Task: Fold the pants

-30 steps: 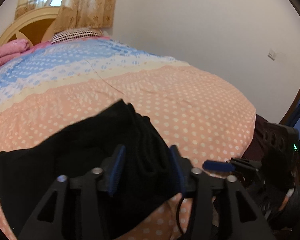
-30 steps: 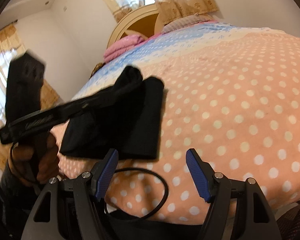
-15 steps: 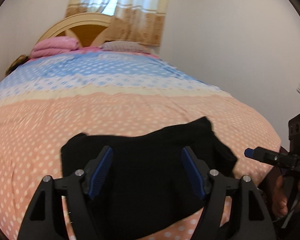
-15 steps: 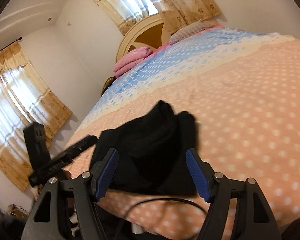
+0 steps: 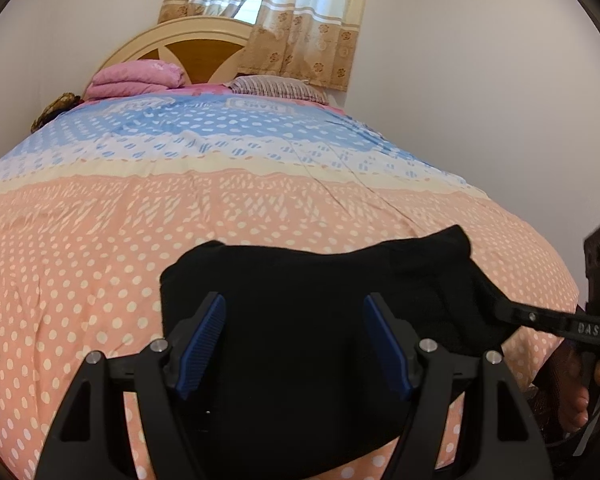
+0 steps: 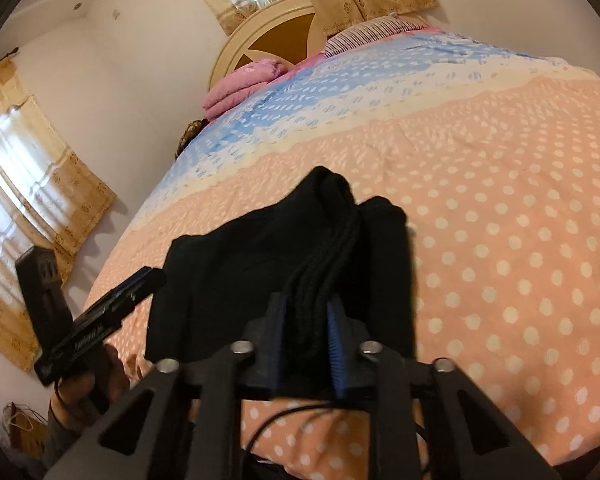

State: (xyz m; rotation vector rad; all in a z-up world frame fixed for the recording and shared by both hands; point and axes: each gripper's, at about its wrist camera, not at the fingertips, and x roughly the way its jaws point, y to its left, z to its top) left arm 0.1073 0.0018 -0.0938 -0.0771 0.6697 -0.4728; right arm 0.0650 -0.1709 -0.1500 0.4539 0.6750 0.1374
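Right tool (image 6: pixel 304 332), black frame with blue ribbed pads: jaws closing, a bunched ridge of the black fabric pants (image 6: pixel 284 248) between the pads, which pinch the folds at the near edge of the garment. Just ahead of this tool the pants lie in a folded dark heap on the polka-dot bedspread (image 6: pixel 500 208), peach-coloured close by and running to cream and blue bands farther off. A thin black cable (image 6: pixel 276 420) loops just below the tool, over the bed's near edge.

Left tool (image 5: pixel 296 344), same black frame and blue pads: jaws spread wide, nothing between the pads; they hang over the near part of the pants (image 5: pixel 312 320), and whether they touch the cloth cannot be told. To its right the right tool (image 5: pixel 500 312) reaches in to the garment's right edge, with a hand (image 5: pixel 580 392) on its grip. Seen from the right wrist, the left tool (image 6: pixel 140 280) sits off to the left, just beside the pants' left edge, a hand (image 6: pixel 84 392) under it.

Far beyond both tools: folded pink blanket (image 5: pixel 136 78), striped pillow (image 5: pixel 276 86), rounded cream-and-wood headboard (image 5: pixel 192 40), tan floral curtains (image 5: pixel 300 20) over a bright window.
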